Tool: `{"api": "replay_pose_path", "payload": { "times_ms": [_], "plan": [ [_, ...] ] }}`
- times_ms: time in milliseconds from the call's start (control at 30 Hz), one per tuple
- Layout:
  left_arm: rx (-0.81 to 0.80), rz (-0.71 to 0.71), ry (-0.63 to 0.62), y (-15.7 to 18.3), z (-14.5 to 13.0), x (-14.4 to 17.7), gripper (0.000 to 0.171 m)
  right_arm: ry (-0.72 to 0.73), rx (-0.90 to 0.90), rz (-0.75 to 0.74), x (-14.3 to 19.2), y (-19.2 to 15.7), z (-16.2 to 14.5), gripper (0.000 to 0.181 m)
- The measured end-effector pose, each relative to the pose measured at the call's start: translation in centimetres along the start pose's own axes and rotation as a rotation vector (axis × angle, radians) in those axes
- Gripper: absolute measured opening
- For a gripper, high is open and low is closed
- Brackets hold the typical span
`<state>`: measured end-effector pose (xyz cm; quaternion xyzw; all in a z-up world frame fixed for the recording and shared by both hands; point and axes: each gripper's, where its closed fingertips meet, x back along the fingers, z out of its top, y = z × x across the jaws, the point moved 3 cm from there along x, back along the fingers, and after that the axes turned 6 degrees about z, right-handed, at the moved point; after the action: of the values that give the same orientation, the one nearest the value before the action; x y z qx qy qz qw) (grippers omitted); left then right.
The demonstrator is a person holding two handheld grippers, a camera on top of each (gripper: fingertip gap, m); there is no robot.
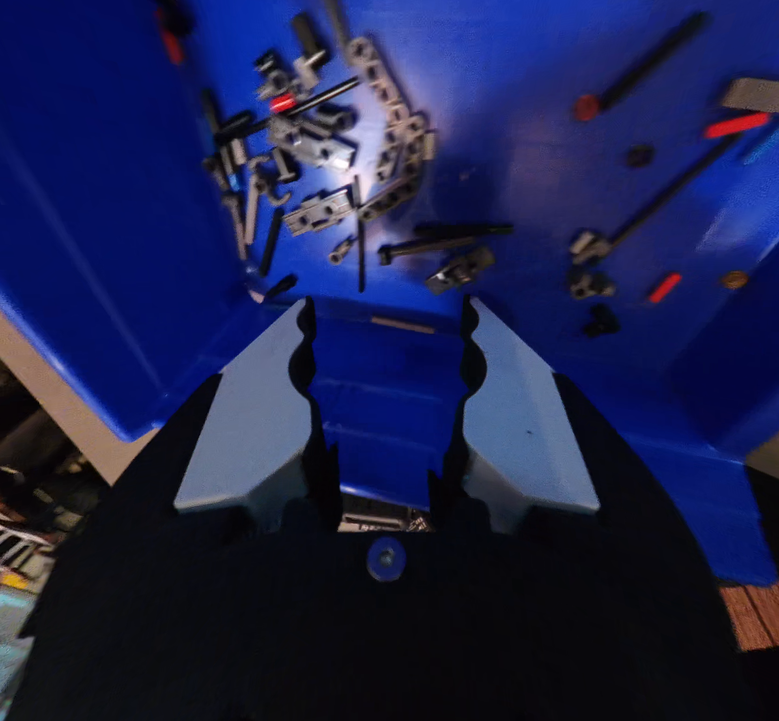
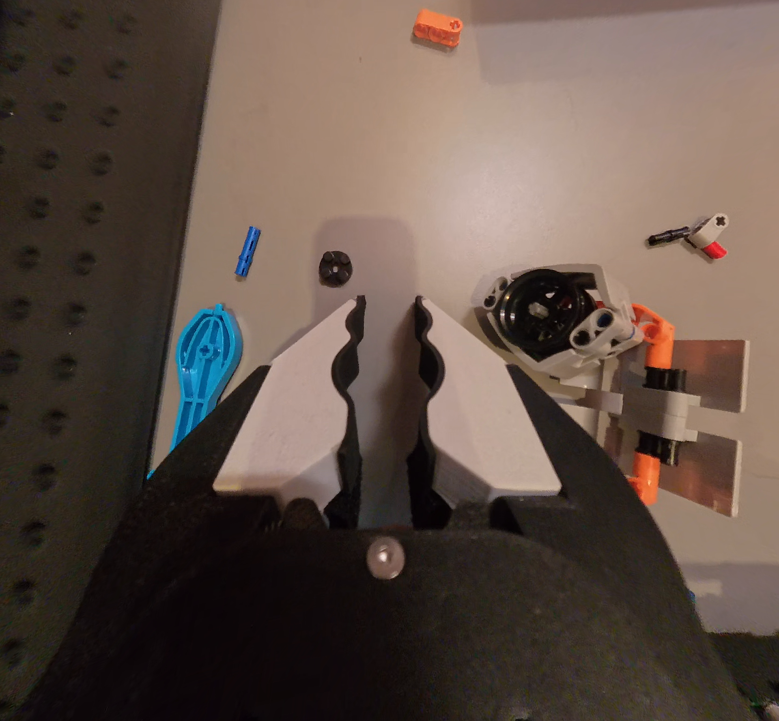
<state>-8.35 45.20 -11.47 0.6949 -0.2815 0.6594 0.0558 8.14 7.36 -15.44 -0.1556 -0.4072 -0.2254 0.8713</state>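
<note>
My left gripper (image 1: 385,304) is open and empty, held over the near wall of a blue bin (image 1: 527,69). Several grey, black and red building parts lie on the bin floor, with a grey pile (image 1: 337,140) just ahead of the fingertips and black axles (image 1: 447,237) nearer. My right gripper (image 2: 390,300) is open and empty, low over a beige table (image 2: 421,144). A small round black stud plate (image 2: 335,269) lies just ahead-left of its left fingertip. A white, black and orange assembly (image 2: 560,321) sits close beside its right finger.
On the table lie a blue pin (image 2: 248,251), a light-blue paddle-shaped piece (image 2: 202,368), an orange connector (image 2: 438,27) farther ahead, and a small white-red-black piece (image 2: 699,235) at the right. A dark perforated panel (image 2: 84,195) borders the table's left edge. Some 40 cm of space lies between my two pairs of fingers. The blue pin (image 2: 248,251) is about 6 cm from my right fingertips and 40 cm from my left.
</note>
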Motion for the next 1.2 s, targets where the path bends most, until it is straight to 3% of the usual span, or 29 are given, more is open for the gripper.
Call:
{"api": "replay_pose_path", "payload": {
  "times_ms": [100, 267, 400, 467, 700, 800, 833, 933, 1000, 1067, 1200],
  "plan": [
    [0.061, -0.059, -0.019, -1.6, -0.6, -0.6, 0.086, 0.001, -0.004, 0.0, 0.1, 0.0, -0.1, 0.022],
    [0.059, -0.195, -0.154, -1.3, -1.0, -2.5, 0.12, -0.002, 0.002, 0.002, 0.1, -0.1, -0.2, 0.022],
    [0.028, -0.209, -0.243, -1.6, -1.1, -4.0, 0.149, -0.002, 0.002, 0.001, 0.2, -0.1, -0.3, 0.022],
    [0.012, -0.219, -0.256, -1.7, -1.0, -4.5, 0.143, -0.001, 0.004, 0.0, 0.3, -0.2, -0.3, 0.022],
    [0.012, -0.261, -0.256, -1.3, -0.7, -5.3, 0.151, 0.002, 0.007, 0.0, 0.4, -0.3, -0.2, 0.023],
    [-0.017, -0.271, -0.25, -0.9, -1.0, -5.2, 0.147, 0.001, 0.01, -0.002, 0.5, -0.3, -0.2, 0.023],
    [-0.03, -0.28, -0.229, -0.6, -0.8, -4.8, 0.143, 0.001, 0.01, -0.003, 0.5, -0.3, -0.2, 0.023],
    [-0.023, -0.405, -0.08, 0.9, 0.4, -2.4, 0.101, 0.004, 0.013, -0.008, 0.7, -0.3, -0.1, 0.023],
    [0.004, -0.333, -0.026, -0.4, 0.7, -1.8, 0.096, 0.006, 0.013, -0.009, 0.7, -0.3, -0.1, 0.023],
    [0.017, -0.24, -0.055, -1.9, -0.1, -2.1, 0.092, 0.005, 0.013, -0.009, 0.7, -0.3, -0.1, 0.023],
    [0.039, -0.137, -0.102, -3.6, -0.7, -3.8, 0.105, 0.003, 0.012, -0.007, 0.6, -0.3, -0.2, 0.023]
  ]
}}
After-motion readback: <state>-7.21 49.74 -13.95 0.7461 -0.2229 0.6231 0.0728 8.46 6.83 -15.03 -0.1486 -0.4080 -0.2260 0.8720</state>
